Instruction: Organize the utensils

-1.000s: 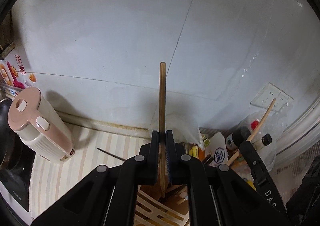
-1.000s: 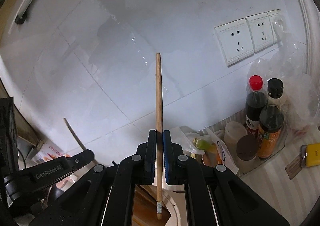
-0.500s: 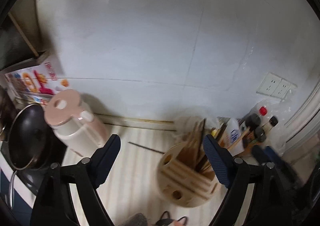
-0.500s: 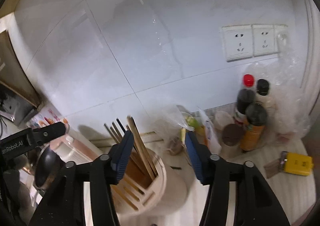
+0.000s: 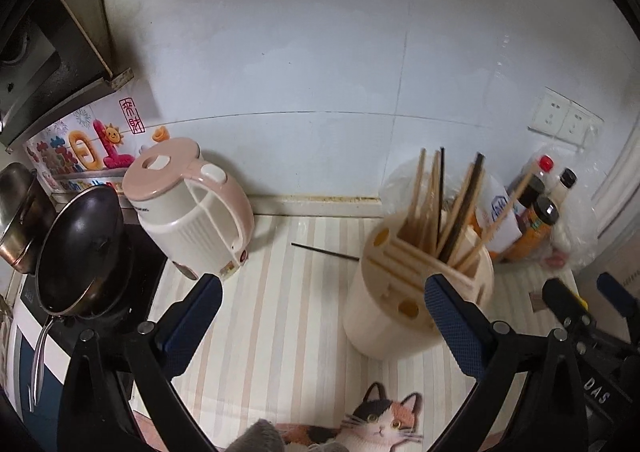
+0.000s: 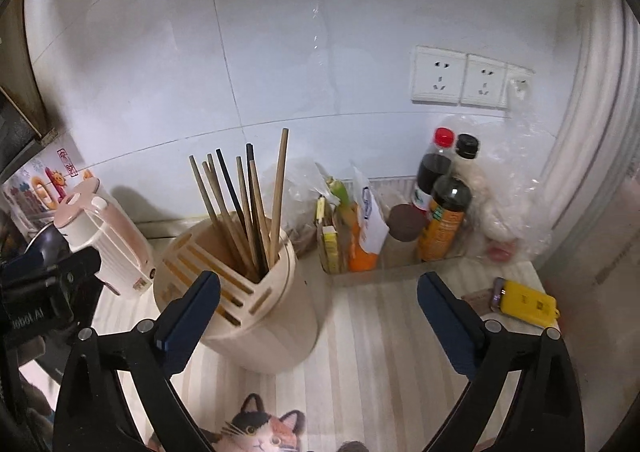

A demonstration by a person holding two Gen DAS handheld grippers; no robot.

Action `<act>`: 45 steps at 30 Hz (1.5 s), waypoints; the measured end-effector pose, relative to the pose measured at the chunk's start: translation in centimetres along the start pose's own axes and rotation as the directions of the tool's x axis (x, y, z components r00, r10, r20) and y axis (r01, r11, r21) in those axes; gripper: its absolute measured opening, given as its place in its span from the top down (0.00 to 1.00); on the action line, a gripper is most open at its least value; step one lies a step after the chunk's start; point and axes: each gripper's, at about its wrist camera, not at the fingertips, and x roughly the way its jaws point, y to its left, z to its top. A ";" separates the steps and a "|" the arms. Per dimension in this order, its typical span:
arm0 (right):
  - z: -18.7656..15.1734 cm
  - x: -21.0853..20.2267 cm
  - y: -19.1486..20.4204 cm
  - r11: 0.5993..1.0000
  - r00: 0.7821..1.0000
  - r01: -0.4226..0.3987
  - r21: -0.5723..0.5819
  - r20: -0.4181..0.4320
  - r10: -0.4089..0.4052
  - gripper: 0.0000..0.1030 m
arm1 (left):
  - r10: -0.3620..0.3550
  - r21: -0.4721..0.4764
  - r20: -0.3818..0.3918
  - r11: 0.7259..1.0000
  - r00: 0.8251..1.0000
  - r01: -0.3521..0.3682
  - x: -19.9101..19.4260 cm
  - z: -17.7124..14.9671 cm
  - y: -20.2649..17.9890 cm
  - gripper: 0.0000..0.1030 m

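Now both sets of tongs are seen spread wide and still opening, with nothing between the pads of either. The left tongs (image 5: 320, 316) are held above the striped surface (image 5: 280, 312), angled down toward it, and the right tongs (image 6: 320, 312) are held the same way a little further along. No utensil is gripped by either.

The chopsticks (image 6: 248, 208) are stood together in 1 compartment of the cream holder (image 6: 256, 316), tips down, fanned against its wall; they are kept upright only because the slot is narrow enough to prop them. The long slots beside that compartment appear empty, probably meant for flatter utensils. 1 dark chopstick (image 5: 324, 251) is left lying flat on the surface between the pink kettle (image 5: 192, 212) and the holder, apart from both, so the sorting is judged unfinished. It is likely to be the next thing fetched, and since it lies flat and thin, a low, careful pinch would be called for.

The holder is set near the wall, just beside a tray of sauce bottles (image 6: 444, 204) and packets, which leaves little room on that side. A frying pan (image 5: 80, 248) is kept on the stove to the left, clear of the work.
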 end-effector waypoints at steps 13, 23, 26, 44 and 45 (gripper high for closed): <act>-4.6 -12.3 -0.5 0.998 0.989 0.063 0.002 0.131 -0.063 0.03 | -0.013 0.003 0.126 1.000 0.992 0.012 -10.8 -5.4 0.0 0.00; -7.6 -22.2 -2.3 0.997 0.976 0.076 -0.001 0.206 -0.074 0.00 | -0.005 0.021 0.206 1.000 0.979 0.000 -19.2 -9.9 -1.3 0.00; -8.5 -24.3 -2.3 0.997 0.973 0.071 -0.011 0.223 -0.066 0.00 | -0.006 0.019 0.219 1.000 0.976 0.002 -20.8 -11.0 -1.4 0.00; -10.8 -30.2 -2.3 0.998 0.969 0.038 -0.045 0.247 -0.025 0.00 | 0.021 0.005 0.232 1.000 0.973 -0.022 -24.8 -14.3 -0.8 0.00; -10.9 -30.2 -2.4 0.998 0.969 0.037 -0.048 0.245 -0.024 0.00 | 0.021 0.001 0.228 1.000 0.973 -0.022 -24.9 -14.5 -0.7 0.00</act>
